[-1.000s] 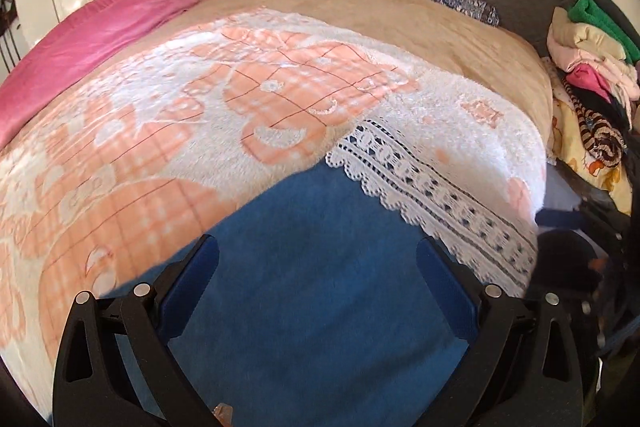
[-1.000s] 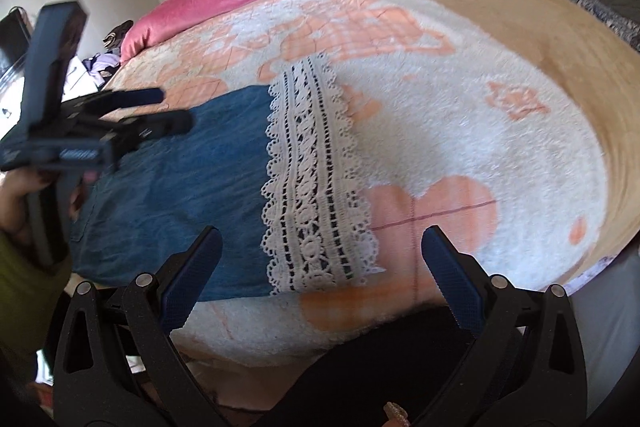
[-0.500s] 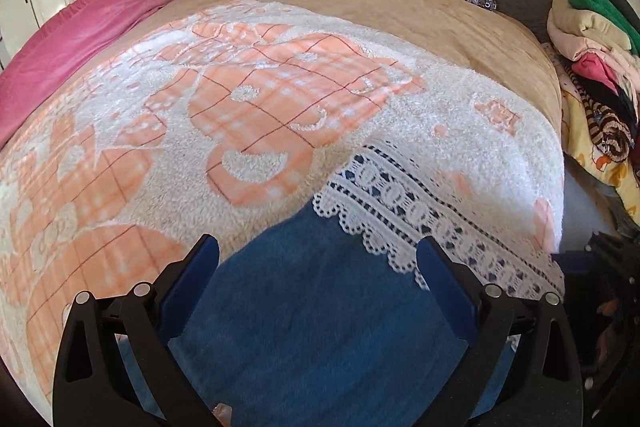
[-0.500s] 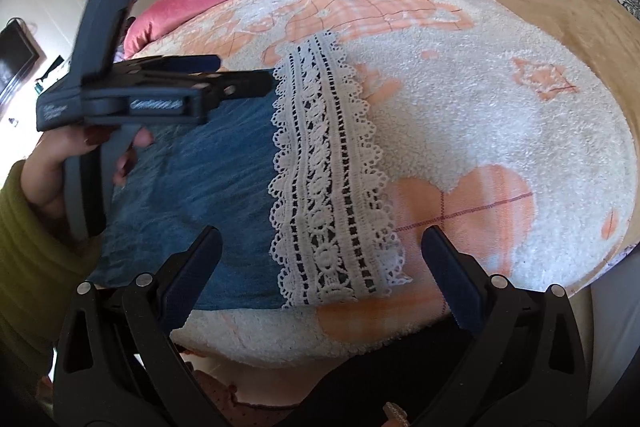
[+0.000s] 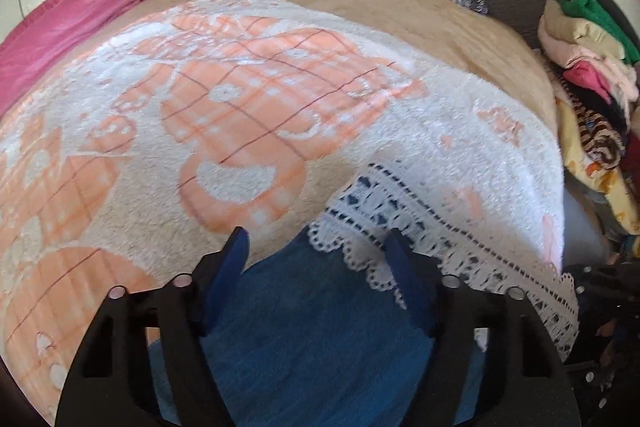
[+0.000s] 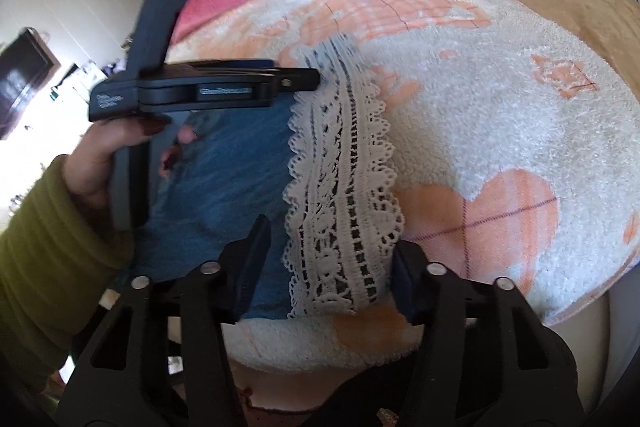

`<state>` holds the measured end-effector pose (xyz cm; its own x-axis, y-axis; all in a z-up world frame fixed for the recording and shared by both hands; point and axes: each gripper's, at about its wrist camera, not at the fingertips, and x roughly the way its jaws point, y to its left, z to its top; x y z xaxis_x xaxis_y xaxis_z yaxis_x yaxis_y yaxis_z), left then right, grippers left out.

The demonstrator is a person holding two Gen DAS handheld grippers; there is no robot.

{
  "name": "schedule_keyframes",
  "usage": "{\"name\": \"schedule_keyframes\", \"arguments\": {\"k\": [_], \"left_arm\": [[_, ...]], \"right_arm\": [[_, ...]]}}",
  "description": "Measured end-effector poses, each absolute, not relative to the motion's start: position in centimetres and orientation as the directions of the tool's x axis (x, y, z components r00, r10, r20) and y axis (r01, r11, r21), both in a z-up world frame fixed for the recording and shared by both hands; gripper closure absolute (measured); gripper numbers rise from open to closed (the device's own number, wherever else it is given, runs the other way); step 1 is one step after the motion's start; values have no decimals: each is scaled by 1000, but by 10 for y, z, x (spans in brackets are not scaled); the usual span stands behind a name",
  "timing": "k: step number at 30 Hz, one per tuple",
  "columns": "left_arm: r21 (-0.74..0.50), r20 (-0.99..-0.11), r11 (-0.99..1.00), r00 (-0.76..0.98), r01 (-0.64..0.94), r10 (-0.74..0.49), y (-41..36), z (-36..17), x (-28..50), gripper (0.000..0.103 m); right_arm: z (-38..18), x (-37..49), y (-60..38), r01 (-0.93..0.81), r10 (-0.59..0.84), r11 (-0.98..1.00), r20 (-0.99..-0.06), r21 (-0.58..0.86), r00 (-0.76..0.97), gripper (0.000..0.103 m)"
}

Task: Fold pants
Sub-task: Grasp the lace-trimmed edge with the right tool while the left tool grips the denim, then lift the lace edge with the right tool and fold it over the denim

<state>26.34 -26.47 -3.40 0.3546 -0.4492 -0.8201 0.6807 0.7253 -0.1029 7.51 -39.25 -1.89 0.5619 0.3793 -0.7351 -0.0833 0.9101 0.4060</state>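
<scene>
Fingers (image 5: 236, 259) of our left gripper (image 5: 316, 251) stand parted over the pants (image 5: 320, 339), straddling their lace hem (image 5: 440, 227). Our right gripper (image 6: 330, 239), also parted, brackets that hem at the blanket (image 6: 500, 131) edge. Gripper lettering is unreadable.

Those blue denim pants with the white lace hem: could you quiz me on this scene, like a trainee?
1. True or false: the blue denim pants lie on a pink-and-white fleece blanket.
2. Which edge do both tongs approach: (a) white lace hem, (b) waistband, (c) pocket?
3. Fill in: the left tongs and right tongs are both ____, gripping nothing.

Key: 1 true; 2 a; 3 open.
</scene>
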Motion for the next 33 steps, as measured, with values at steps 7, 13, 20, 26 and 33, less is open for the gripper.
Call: {"name": "schedule_keyframes", "arguments": {"k": [7, 13, 20, 26, 33], "left_arm": [[-191, -816, 641, 242, 744, -525, -273, -43, 268, 37], [-355, -770, 617, 154, 703, -619, -261, -54, 286, 33], [-315, -788, 593, 144, 741, -598, -270, -51, 278, 61], [-276, -789, 589, 171, 759, -590, -267, -45, 271, 80], [-333, -746, 594, 181, 733, -641, -252, -34, 268, 81]], "right_arm": [[-23, 78, -395, -79, 413, 891, -726, 447, 550, 63], [-25, 77, -401, -54, 430, 874, -715, 484, 551, 62], [-24, 78, -397, -75, 439, 873, -711, 481, 549, 67], [-24, 80, -393, -108, 462, 867, -707, 486, 535, 80], [-8, 69, -387, -211, 536, 826, -613, 522, 580, 83]]}}
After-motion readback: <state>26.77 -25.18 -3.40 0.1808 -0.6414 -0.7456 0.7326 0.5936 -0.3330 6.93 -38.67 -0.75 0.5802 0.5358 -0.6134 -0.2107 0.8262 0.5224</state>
